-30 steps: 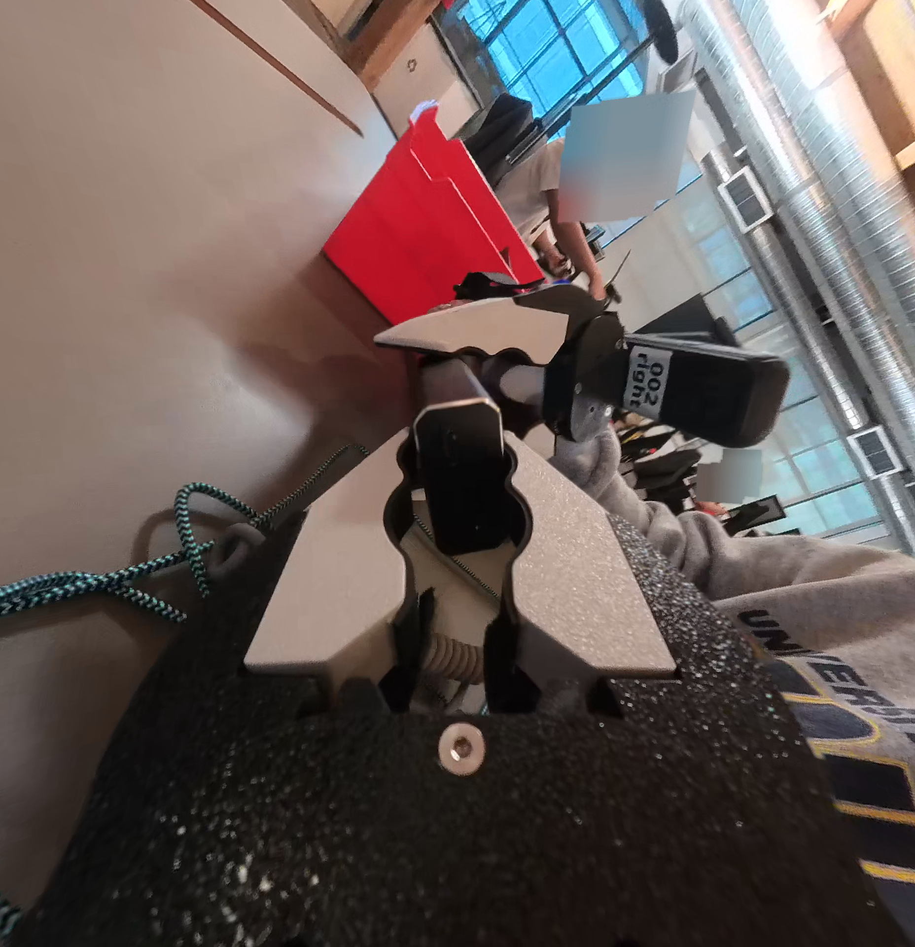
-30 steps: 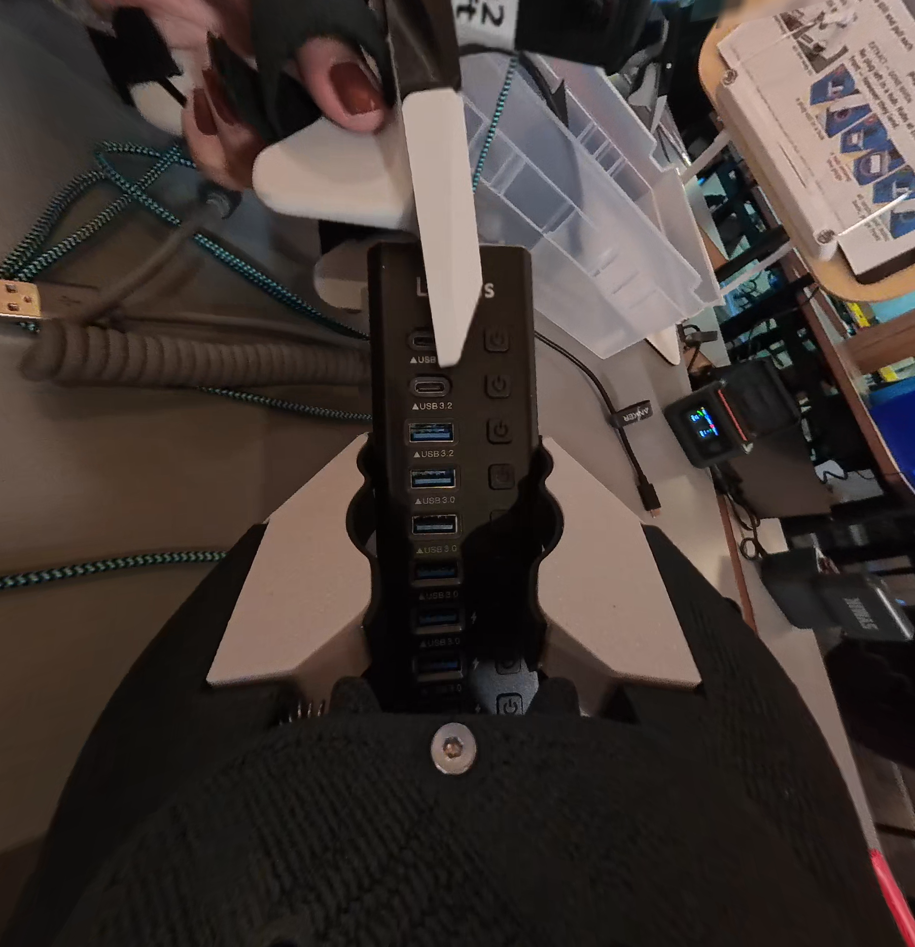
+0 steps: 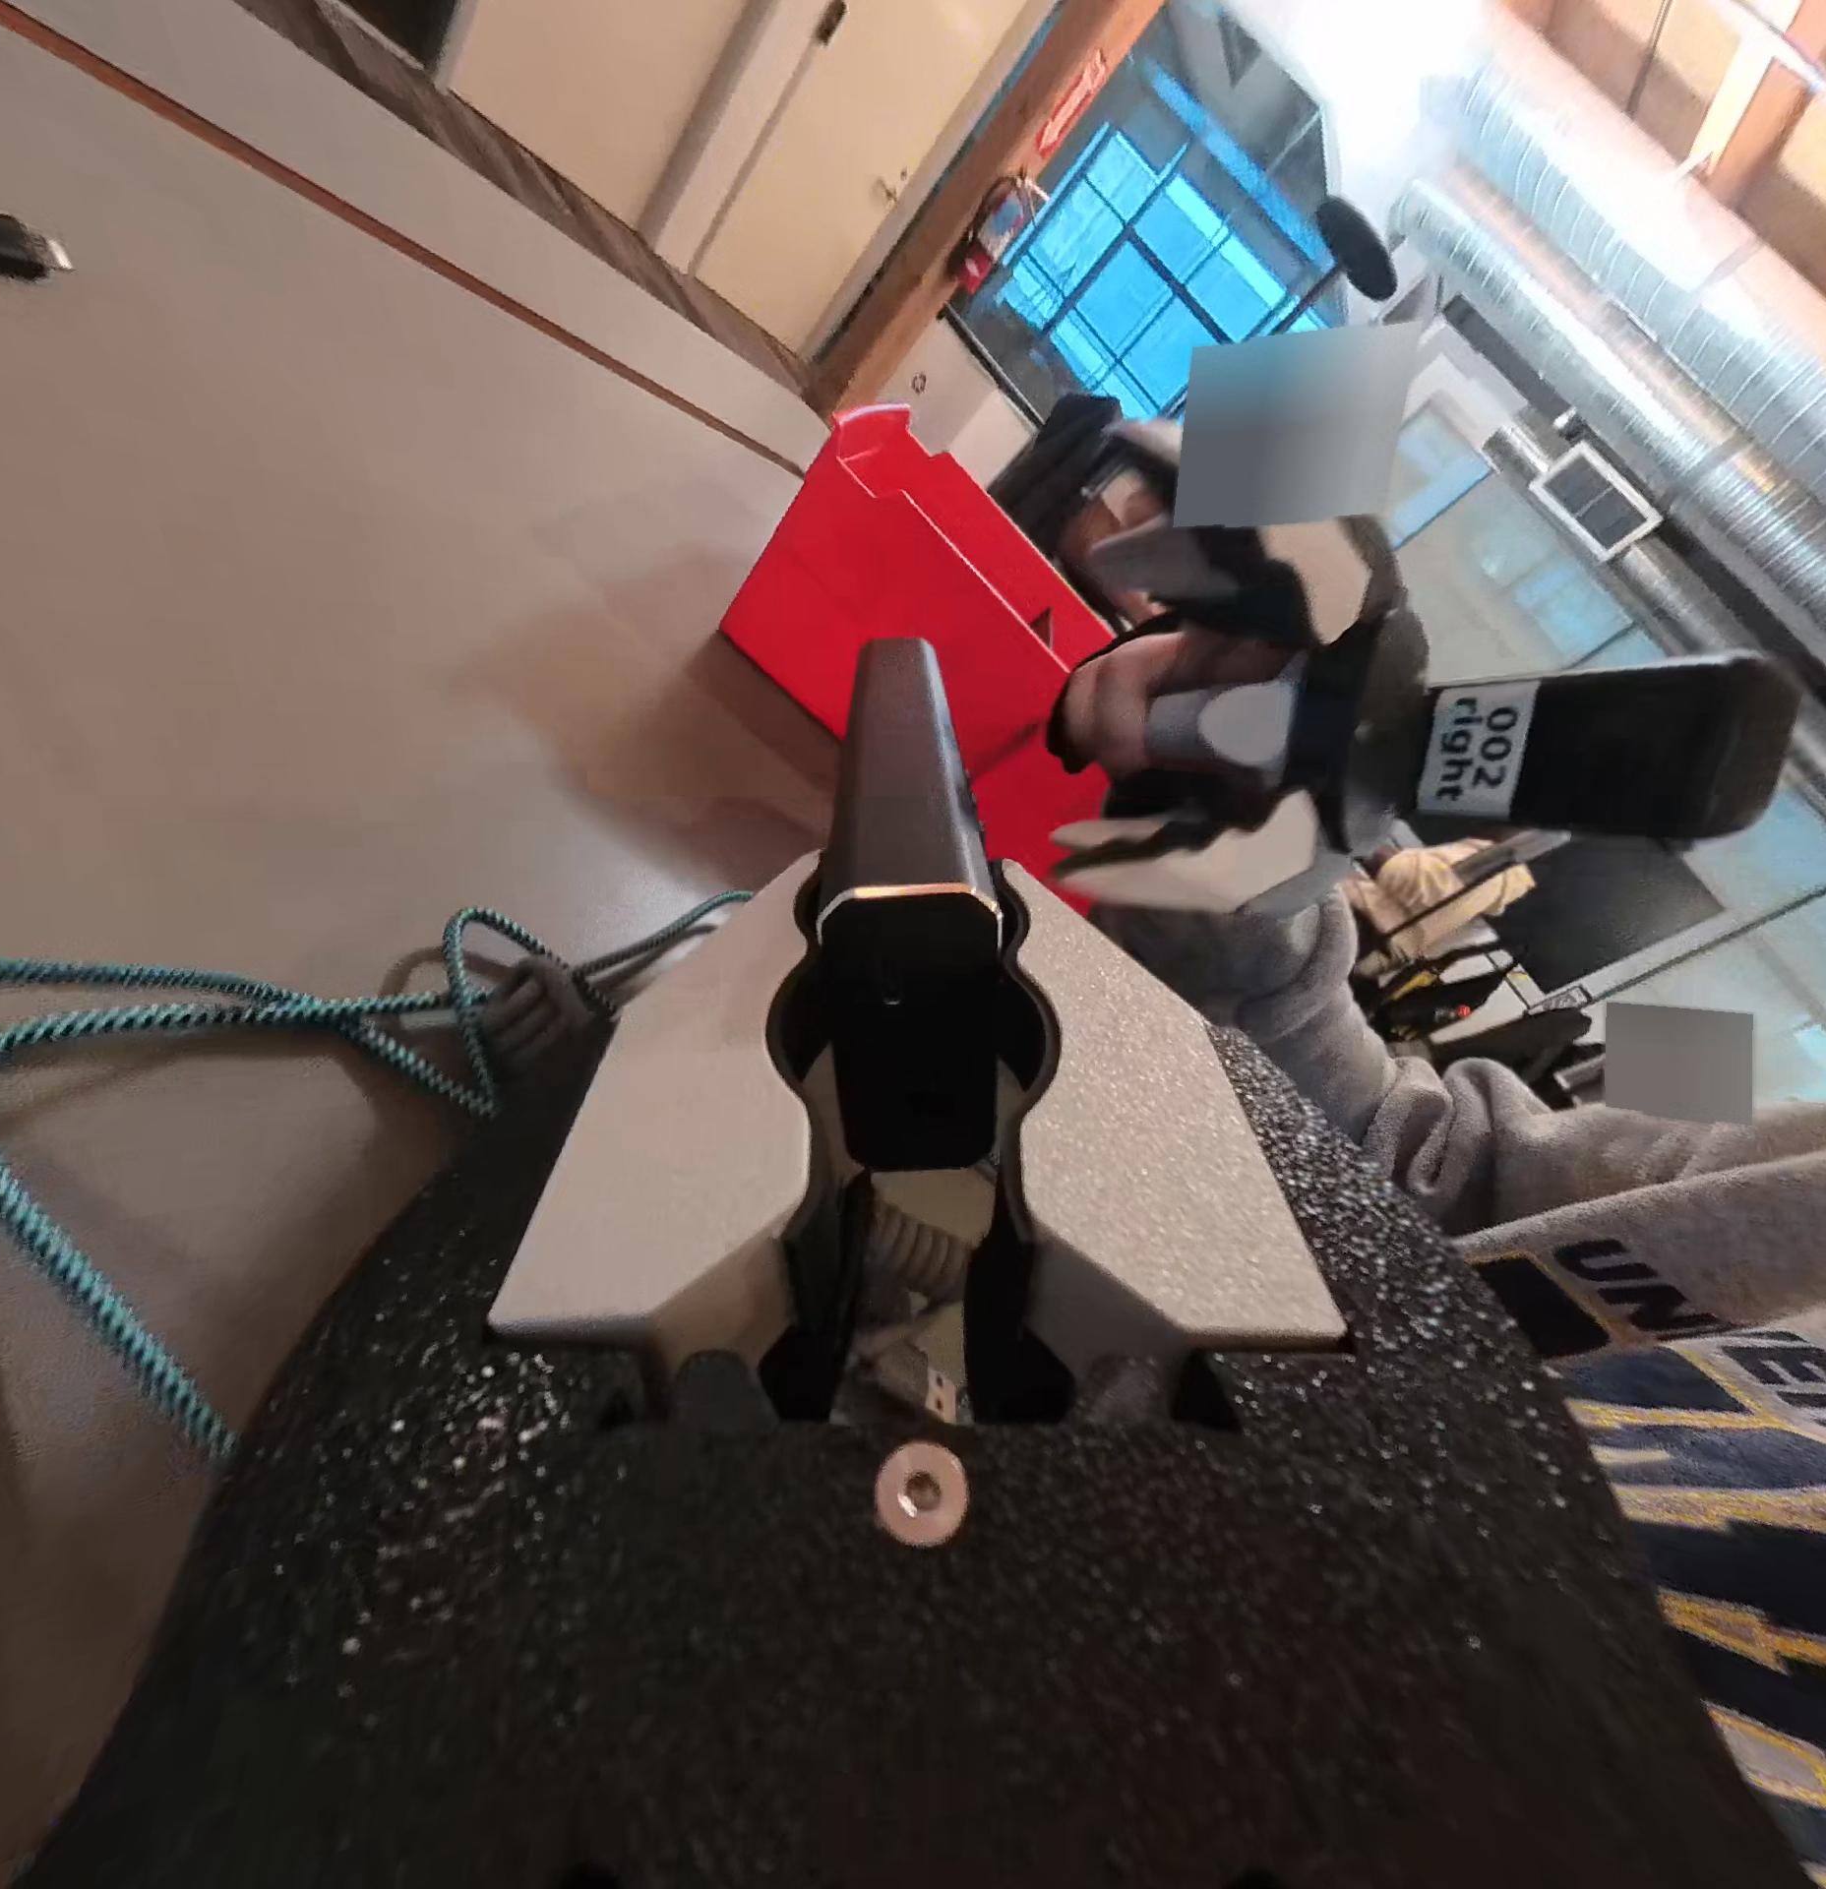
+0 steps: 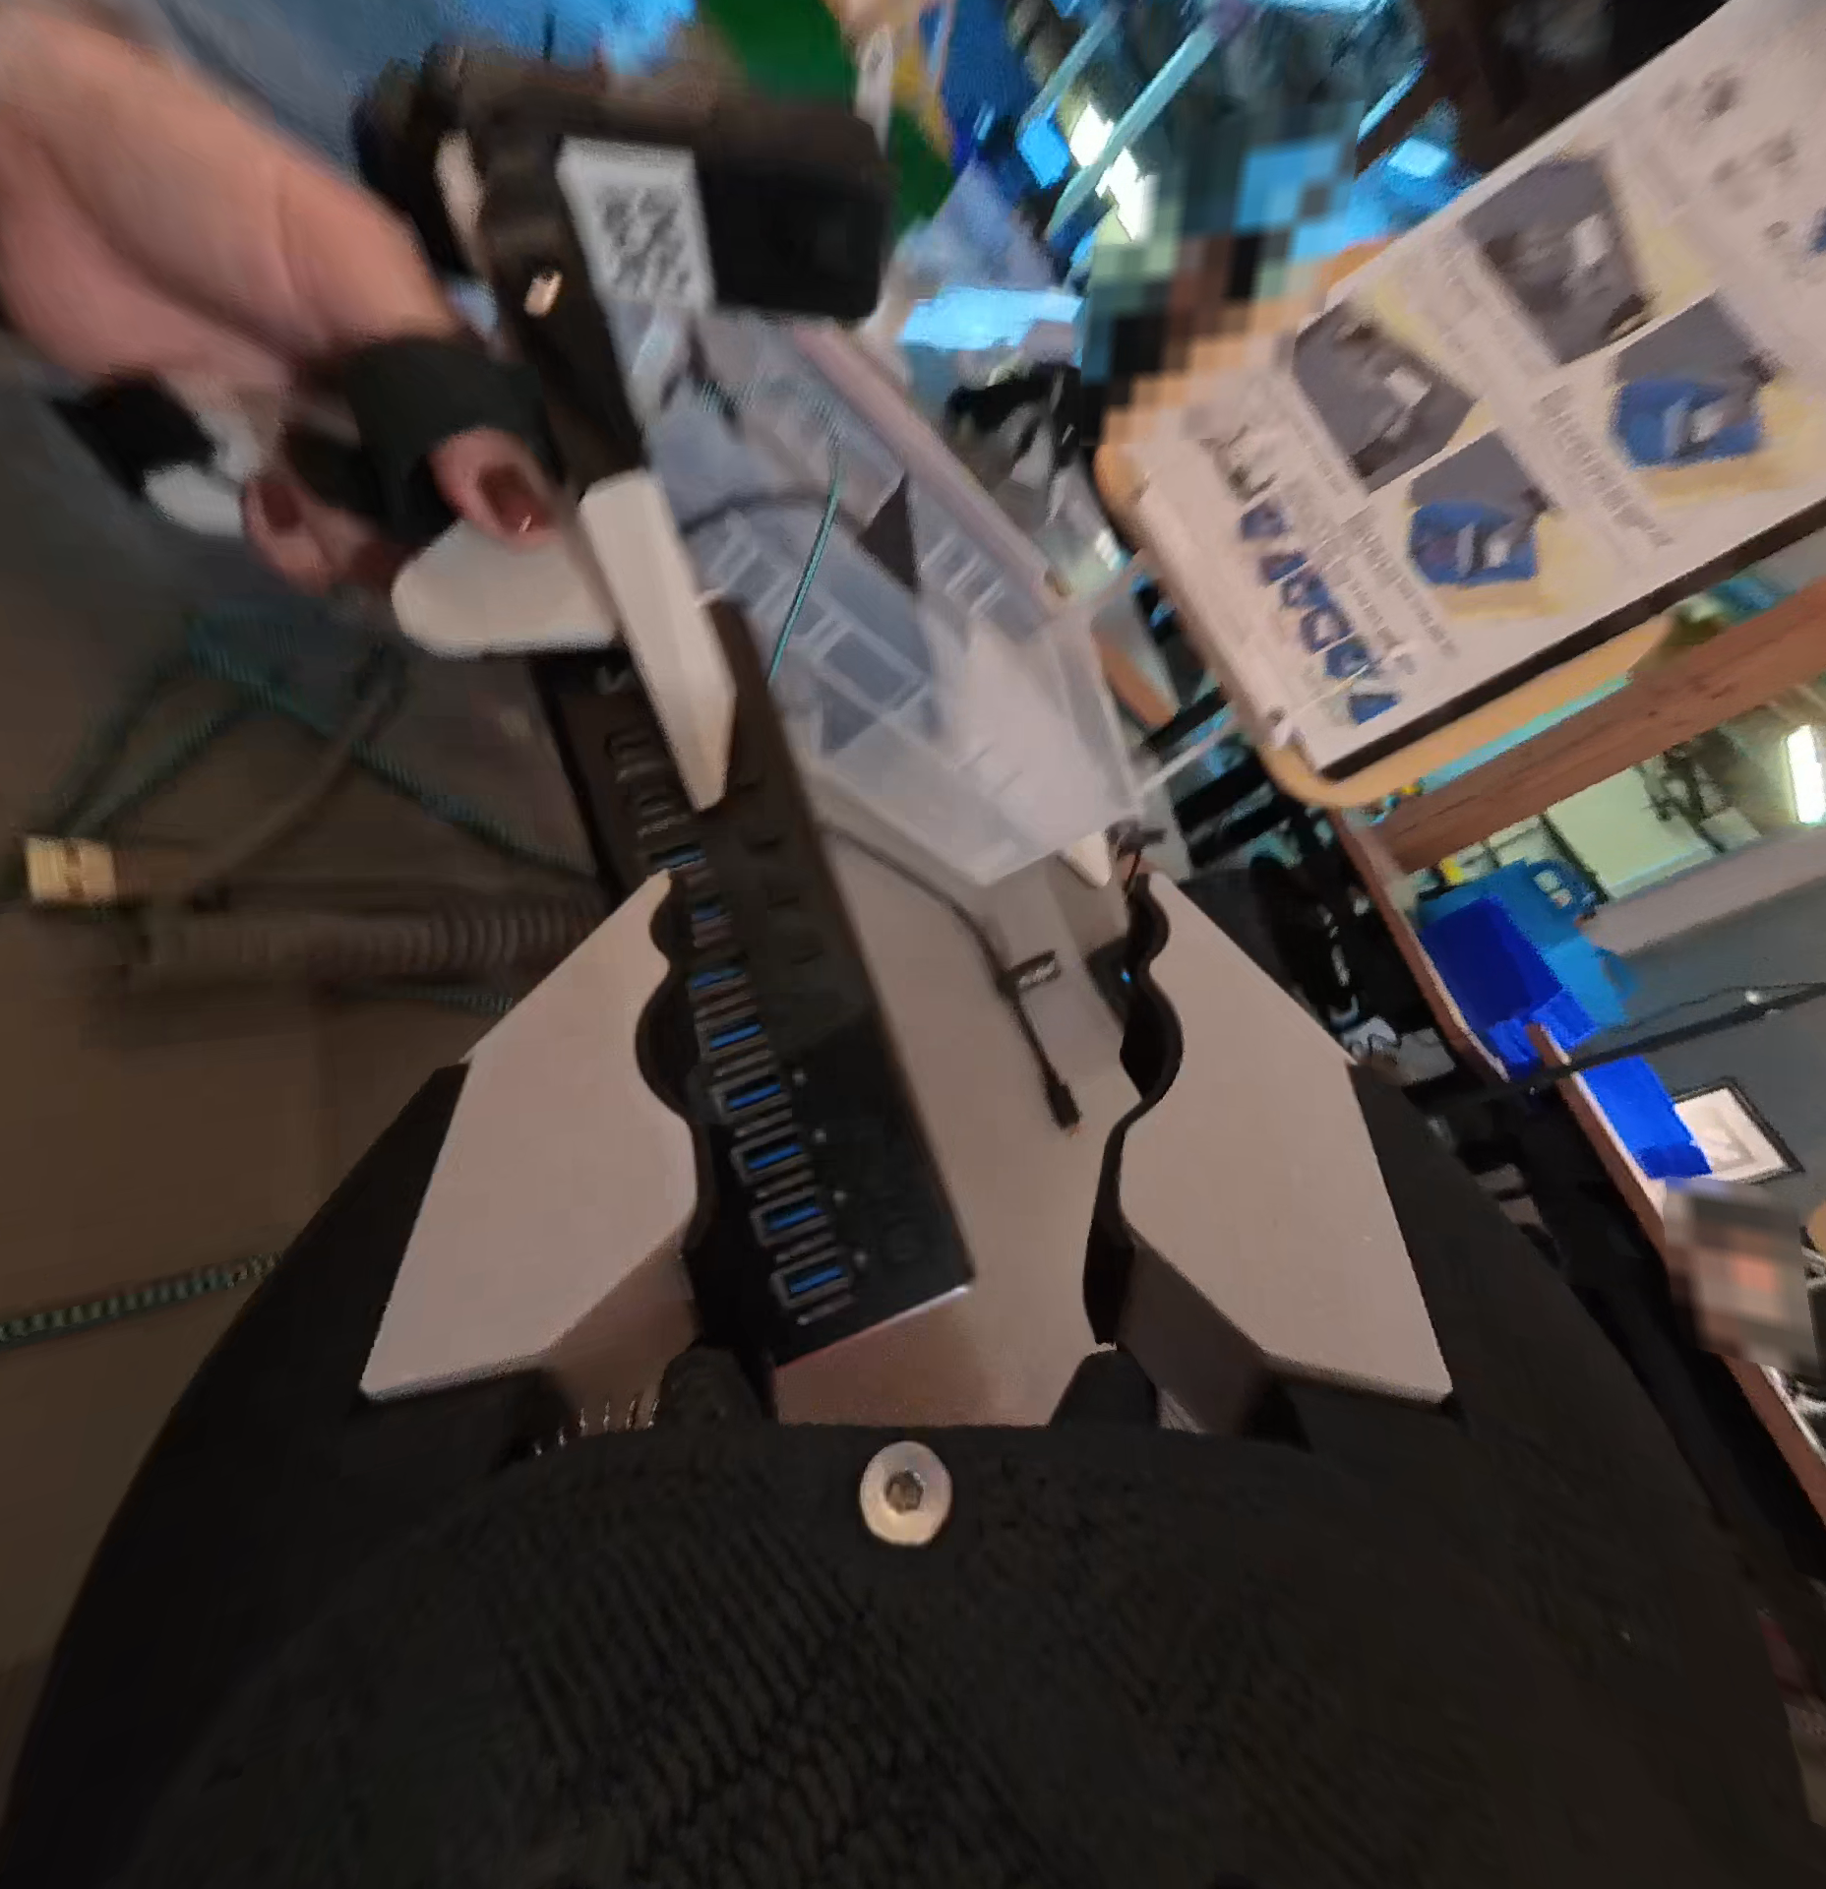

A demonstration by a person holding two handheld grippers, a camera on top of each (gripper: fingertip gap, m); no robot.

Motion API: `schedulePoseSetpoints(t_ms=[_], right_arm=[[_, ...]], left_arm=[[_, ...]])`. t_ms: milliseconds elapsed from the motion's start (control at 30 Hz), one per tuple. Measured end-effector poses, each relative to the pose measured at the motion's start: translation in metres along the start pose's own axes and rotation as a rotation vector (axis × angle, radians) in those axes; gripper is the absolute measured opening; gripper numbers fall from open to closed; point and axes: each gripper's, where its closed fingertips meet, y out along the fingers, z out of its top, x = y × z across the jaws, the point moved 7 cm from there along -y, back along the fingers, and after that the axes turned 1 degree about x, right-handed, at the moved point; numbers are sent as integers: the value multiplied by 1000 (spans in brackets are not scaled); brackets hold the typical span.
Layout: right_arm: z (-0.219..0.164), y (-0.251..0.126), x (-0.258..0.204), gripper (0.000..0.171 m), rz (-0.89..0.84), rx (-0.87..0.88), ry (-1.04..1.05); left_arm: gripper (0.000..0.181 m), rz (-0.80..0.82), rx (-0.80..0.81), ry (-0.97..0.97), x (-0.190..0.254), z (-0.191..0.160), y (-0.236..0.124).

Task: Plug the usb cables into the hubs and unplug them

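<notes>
- USB hub [image 4: 786, 1032]: black multi-port bar, raised off the table [image 3: 275, 572]. I judge it stiff, light and smooth-sided; best taken across its narrow sides.
- Left gripper [image 3: 904, 1007]: my jaws are clamped on the hub's end.
- Right gripper [image 4: 904, 1114]: jaws spread wide, hub lying against the left finger only, not gripped.
- Teal braided cable [image 3: 173, 1022]: soft, loose on the table, gold USB plug [image 4: 71, 869] unplugged; take the plug body.
</notes>
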Motion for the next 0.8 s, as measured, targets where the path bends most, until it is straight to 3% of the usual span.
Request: schedulePoseSetpoints(t_ms=[133,233,367,467,667,800], right_arm=[[23,-19,31,66,-138,160,136],[7,-5,54,55,-169,-8,218],[-13,45,61,51,40,-243,248],[-15,89,52,32,266,-258,173],[-40,178,22,37,640,-410,56],[-46,212,12,39,794,-376,164]], left_arm=[[27,-1,61,-68,-2,-14,-18],[28,-92,79,-130,5,-24,-27],[27,-118,64,-120,12,-35,-38],[27,-95,54,-84,10,-39,-49],[27,-47,72,-53,-2,-38,-69],[27,-76,89,-72,-7,-36,-74]])
